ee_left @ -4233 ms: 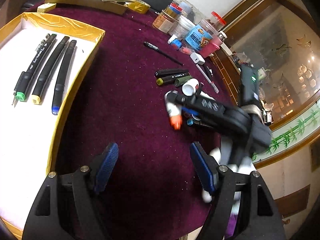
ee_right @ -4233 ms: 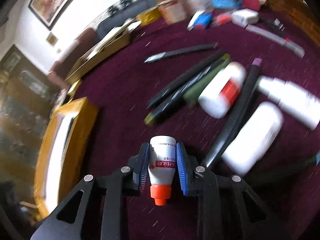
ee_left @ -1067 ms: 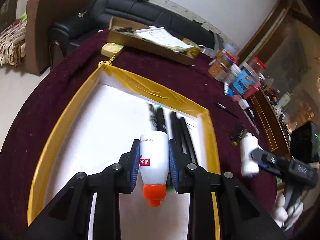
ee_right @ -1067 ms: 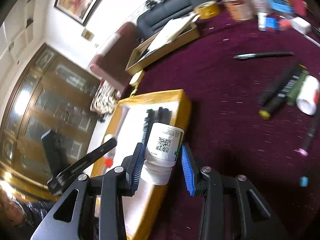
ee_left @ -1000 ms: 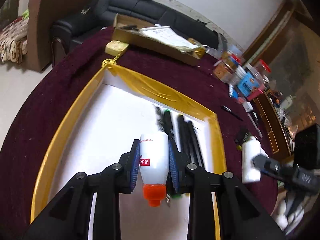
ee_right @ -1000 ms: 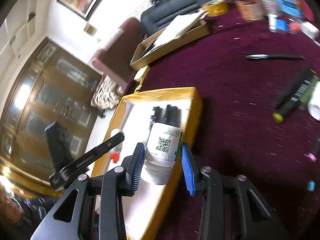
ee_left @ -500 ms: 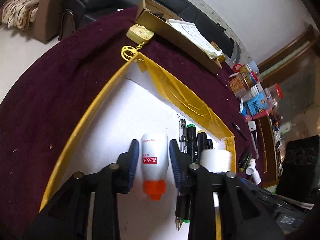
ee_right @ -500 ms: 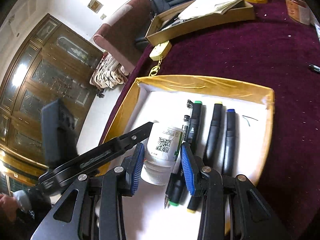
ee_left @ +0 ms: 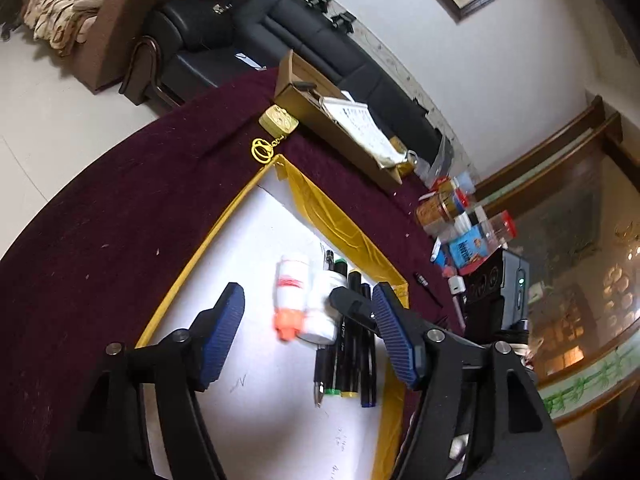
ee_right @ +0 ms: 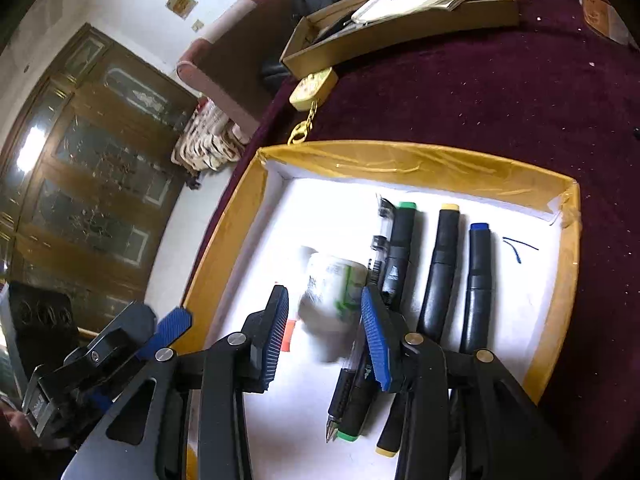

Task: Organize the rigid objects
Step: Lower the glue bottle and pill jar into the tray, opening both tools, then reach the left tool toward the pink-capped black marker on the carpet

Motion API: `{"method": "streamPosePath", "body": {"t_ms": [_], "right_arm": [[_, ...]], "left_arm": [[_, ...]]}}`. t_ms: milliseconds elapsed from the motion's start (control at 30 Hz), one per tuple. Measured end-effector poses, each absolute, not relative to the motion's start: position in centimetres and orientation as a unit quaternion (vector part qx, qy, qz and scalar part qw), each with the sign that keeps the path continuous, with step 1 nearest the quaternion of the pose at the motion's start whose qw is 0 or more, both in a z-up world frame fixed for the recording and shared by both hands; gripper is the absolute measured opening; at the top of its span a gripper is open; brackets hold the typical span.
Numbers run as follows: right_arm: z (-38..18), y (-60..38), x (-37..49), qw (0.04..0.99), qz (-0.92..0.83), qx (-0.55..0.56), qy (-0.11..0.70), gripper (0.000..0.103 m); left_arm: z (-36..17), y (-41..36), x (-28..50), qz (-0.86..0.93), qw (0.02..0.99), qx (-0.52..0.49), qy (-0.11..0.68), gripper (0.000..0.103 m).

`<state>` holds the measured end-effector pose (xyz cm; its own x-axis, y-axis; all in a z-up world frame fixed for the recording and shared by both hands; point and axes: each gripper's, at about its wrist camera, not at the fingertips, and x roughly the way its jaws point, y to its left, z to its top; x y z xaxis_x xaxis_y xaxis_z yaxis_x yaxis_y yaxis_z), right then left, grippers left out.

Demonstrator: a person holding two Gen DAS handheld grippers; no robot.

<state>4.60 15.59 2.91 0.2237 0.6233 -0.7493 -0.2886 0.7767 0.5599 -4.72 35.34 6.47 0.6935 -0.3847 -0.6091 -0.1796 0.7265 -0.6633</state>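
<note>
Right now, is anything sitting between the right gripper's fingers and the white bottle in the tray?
Nothing visible. The right gripper is open, and the white plastic bottle lies in the gold-edged white tray just ahead of its fingers, beside the clear pen.

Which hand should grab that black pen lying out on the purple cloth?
Right. The pen lies past the tray's right rim, on the side where the right gripper reaches in from. Its jaws are open.

Two bottles (ee_left: 306,300) beyond parted tool (ee_left: 308,336)
</note>
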Motion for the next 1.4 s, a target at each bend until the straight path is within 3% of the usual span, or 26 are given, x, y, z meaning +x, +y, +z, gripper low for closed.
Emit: {"method": "streamPosePath", "body": {"t_ms": [367,933,1167,1400], "right_arm": [[6.3,8.3,2.4,0.801,0.285,0.189,0.491,0.036],[5.5,-17.3,-3.1,0.844,0.1,0.313,0.424,0.037],[3.8,-18.1,-2.5,0.844,0.079,0.303,0.436,0.037],[2.7,-15.0,-0.3,0.865,0.042,0.203,0.456,0.037]], "left_arm": [[7.0,33.6,-6.9,-0.07,0.838,-0.387,0.378,0.071],[7.0,23.6,-8.0,-0.111,0.837,-0.331,0.42,0.071],[6.8,18.4,-8.3,-0.133,0.837,-0.284,0.448,0.071],[7.4,15.2,-9.0,-0.133,0.852,-0.227,0.452,0.071]]}}
